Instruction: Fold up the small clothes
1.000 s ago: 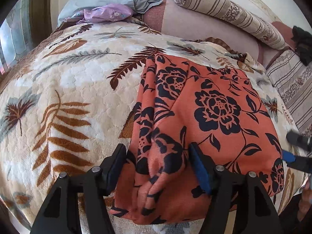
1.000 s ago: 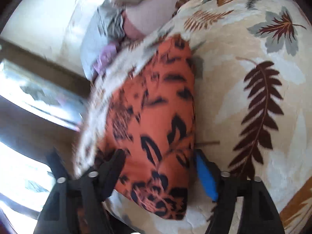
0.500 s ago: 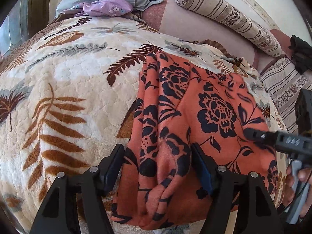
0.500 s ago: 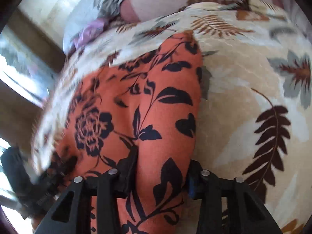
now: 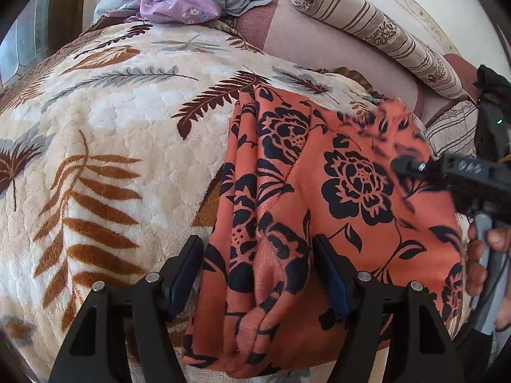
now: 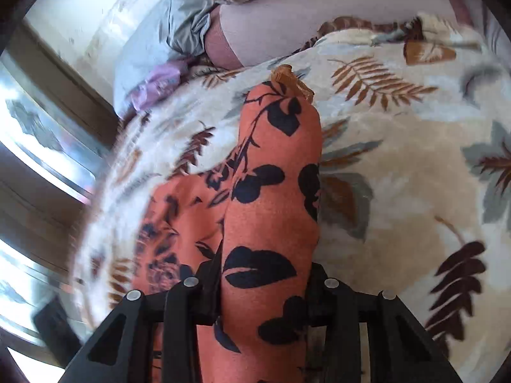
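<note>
An orange garment with black flowers lies on a leaf-print blanket. My left gripper is open, its two fingers standing either side of a bunched fold at the garment's near edge. My right gripper is shut on the garment's right edge and lifts it off the blanket. In the left wrist view the right gripper shows at the right, over the raised cloth, with a hand on its handle.
A grey and a purple cloth lie at the head of the bed. A striped bolster and a striped pillow lie at the back right. A window is to the left.
My right gripper closed on the garment's right edge and raised it up and over toward the left. My left gripper stayed open around the near fold.
</note>
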Demonstrator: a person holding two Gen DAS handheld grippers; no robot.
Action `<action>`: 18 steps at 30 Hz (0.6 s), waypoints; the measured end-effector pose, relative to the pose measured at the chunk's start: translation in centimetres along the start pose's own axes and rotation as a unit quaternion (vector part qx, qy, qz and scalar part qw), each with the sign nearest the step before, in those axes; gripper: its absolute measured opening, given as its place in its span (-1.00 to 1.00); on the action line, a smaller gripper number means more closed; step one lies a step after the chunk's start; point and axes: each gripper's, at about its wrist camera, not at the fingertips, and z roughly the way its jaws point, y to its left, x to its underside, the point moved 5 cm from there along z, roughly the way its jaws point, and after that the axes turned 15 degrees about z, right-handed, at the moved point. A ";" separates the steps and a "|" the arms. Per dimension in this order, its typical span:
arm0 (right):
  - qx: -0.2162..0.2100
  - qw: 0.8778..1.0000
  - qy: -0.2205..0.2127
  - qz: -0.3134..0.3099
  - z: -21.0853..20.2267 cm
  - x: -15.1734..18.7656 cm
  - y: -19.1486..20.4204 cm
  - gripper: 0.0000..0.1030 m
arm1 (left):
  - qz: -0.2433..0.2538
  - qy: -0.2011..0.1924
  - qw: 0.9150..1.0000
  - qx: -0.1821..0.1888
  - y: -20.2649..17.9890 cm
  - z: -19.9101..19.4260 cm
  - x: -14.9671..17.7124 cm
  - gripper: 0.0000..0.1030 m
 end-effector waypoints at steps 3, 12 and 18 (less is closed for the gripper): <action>-0.013 0.996 0.029 0.088 1.5 0.0 -3.3 0.22 | -0.002 -0.005 1.000 0.004 0.1 -0.3 0.1 0.46; -0.049 0.996 0.014 0.078 -5.3 5.2 -6.1 0.53 | -0.088 0.026 0.993 0.076 3.1 -1.9 3.1 -0.55; -0.084 0.991 0.008 0.101 -7.2 8.3 -7.9 0.54 | -0.080 0.015 0.995 0.060 3.1 -5.3 1.3 -0.48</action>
